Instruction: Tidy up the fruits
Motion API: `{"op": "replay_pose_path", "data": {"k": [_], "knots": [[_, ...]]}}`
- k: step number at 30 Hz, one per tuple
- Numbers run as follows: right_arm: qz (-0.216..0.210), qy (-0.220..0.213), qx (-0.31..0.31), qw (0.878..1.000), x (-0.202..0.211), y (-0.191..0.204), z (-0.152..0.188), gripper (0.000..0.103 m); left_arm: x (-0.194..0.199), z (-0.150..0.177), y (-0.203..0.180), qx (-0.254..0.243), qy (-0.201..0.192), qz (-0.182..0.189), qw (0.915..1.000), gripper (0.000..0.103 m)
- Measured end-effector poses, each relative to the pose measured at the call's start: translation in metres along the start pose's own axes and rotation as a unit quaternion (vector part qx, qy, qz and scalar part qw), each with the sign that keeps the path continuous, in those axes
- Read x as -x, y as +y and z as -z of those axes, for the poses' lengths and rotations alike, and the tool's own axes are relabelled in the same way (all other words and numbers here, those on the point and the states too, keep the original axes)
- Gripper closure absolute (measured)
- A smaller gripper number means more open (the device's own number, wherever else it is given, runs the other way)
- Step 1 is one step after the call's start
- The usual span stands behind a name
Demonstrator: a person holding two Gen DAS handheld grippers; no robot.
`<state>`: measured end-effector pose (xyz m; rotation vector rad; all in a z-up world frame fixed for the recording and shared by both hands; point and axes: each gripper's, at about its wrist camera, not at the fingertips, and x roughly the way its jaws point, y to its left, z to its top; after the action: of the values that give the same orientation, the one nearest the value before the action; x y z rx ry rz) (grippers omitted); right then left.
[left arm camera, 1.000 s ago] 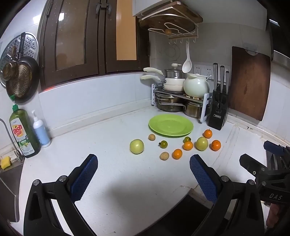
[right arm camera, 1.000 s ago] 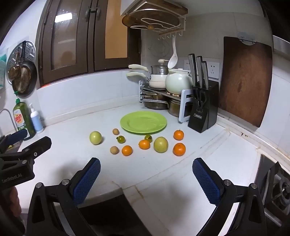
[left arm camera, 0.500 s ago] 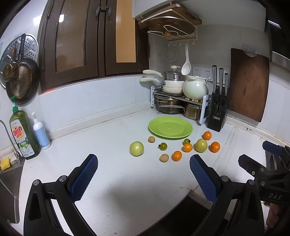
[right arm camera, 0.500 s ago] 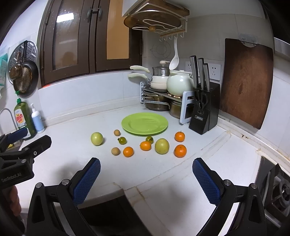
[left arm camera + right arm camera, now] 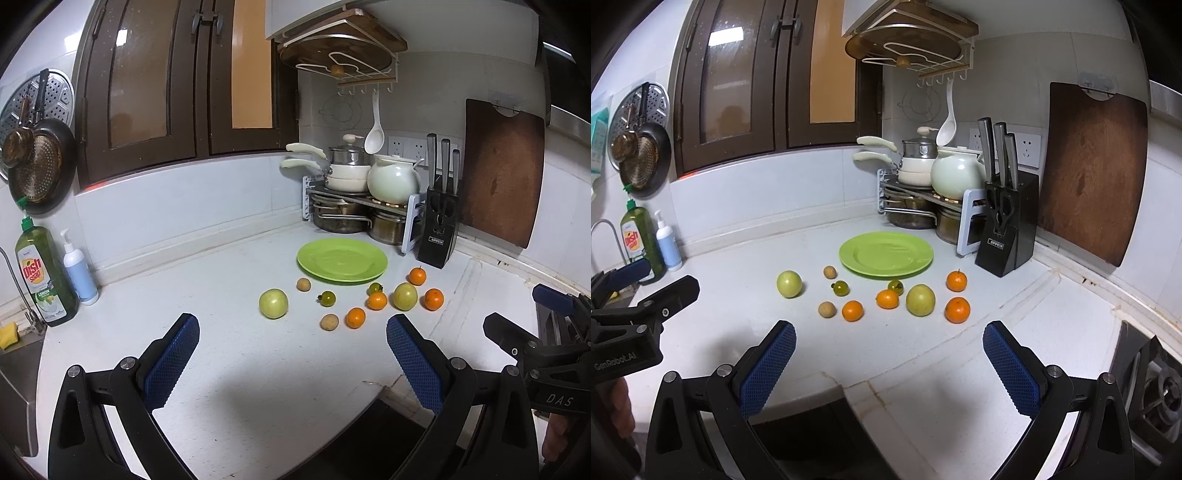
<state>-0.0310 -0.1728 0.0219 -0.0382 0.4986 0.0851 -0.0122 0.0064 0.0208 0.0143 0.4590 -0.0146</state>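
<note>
A green plate lies empty on the white counter. In front of it lie loose fruits: two pale green apples, several oranges, two small green tomatoes and two small brown fruits. My left gripper is open and empty, near the counter's front edge, short of the fruits. My right gripper is open and empty, also short of them. Each gripper shows at the side of the other's view.
A black knife block and a pot rack stand behind the plate. A wooden cutting board leans at the right wall. Dish soap and a pump bottle stand by the sink at left. A stove is at right.
Both views have shifted slightly; the fruits and plate sit a little lower and closer in view. Both grippers stay open. No fruit has moved.
</note>
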Motion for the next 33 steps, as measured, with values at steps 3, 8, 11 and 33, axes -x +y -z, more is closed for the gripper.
{"op": "replay_pose_path", "data": {"k": [3, 8, 11, 33], "knots": [[-0.001, -0.001, 0.0, 1.0, 0.0, -0.0003, -0.0004, 0.001, -0.0001, 0.0002, -0.0018, -0.001, 0.0, 0.0, 1.0, 0.0], [-0.001, -0.002, 0.0, 1.0, 0.0006, -0.0006, -0.0017, 0.001, 0.0, 0.0002, -0.0008, -0.001, 0.0, 0.0, 1.0, 0.0], [-0.001, -0.002, 0.001, 1.0, 0.0006, 0.0, -0.0014, 0.001, 0.0002, 0.0005, -0.001, -0.001, 0.0, 0.0, 1.0, 0.0], [-0.001, 0.002, 0.004, 1.0, -0.0038, -0.0017, -0.0016, 0.001, -0.0041, -0.003, 0.0018, -0.002, 0.006, 0.005, 1.0, 0.0]]}}
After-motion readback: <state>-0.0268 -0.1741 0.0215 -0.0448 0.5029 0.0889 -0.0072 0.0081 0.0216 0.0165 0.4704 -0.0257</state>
